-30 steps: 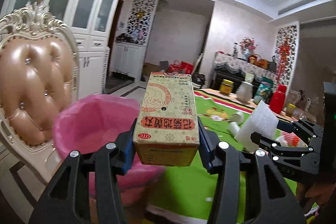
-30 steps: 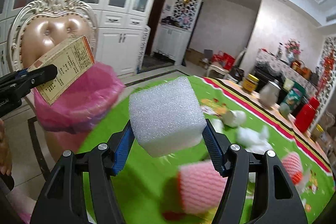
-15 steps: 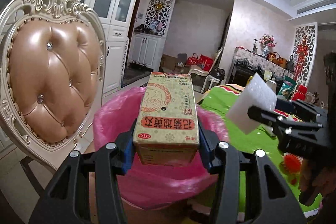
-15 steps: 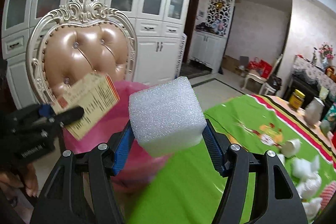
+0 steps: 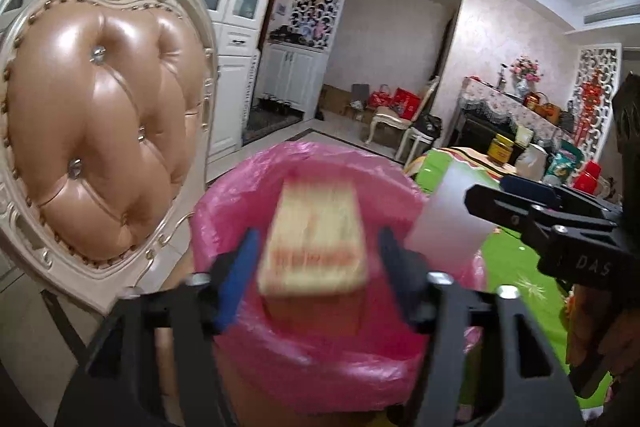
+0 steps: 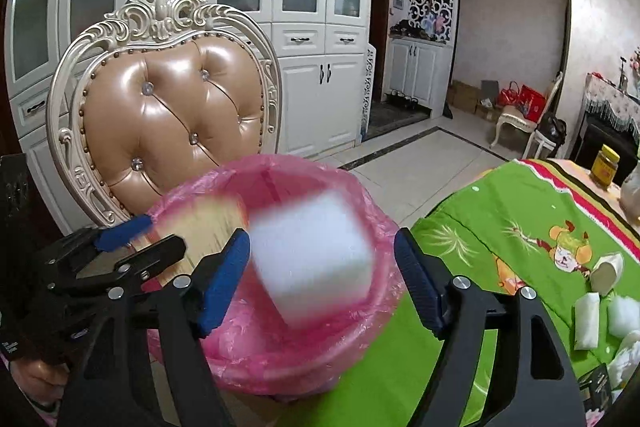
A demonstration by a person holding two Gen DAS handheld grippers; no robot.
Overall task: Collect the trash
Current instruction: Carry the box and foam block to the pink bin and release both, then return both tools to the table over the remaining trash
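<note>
A bin lined with a pink bag (image 5: 320, 367) stands just below both grippers. In the left wrist view, my left gripper (image 5: 316, 247) hangs over it with its jaws opening. The yellow medicine box (image 5: 314, 239) is a blur between them, clear of both blue pads. My right gripper (image 6: 322, 251) is also over the bin (image 6: 280, 359), jaws opening. The white foam cube (image 6: 312, 255) is blurred between the pads and free of them. The right wrist view shows the left gripper (image 6: 150, 239) and the box (image 6: 204, 223) at the left.
A tufted tan chair with a carved cream frame (image 6: 172, 115) stands right behind the bin. The table with the green cloth (image 6: 500, 227) lies to the right, with white foam pieces (image 6: 588, 319), a paper cup (image 6: 606, 267) and a yellow jar (image 6: 606, 167) on it.
Both grippers swung left from over the table to above the pink bin. Their jaws have spread, and the box and the foam cube have come loose and are dropping.
</note>
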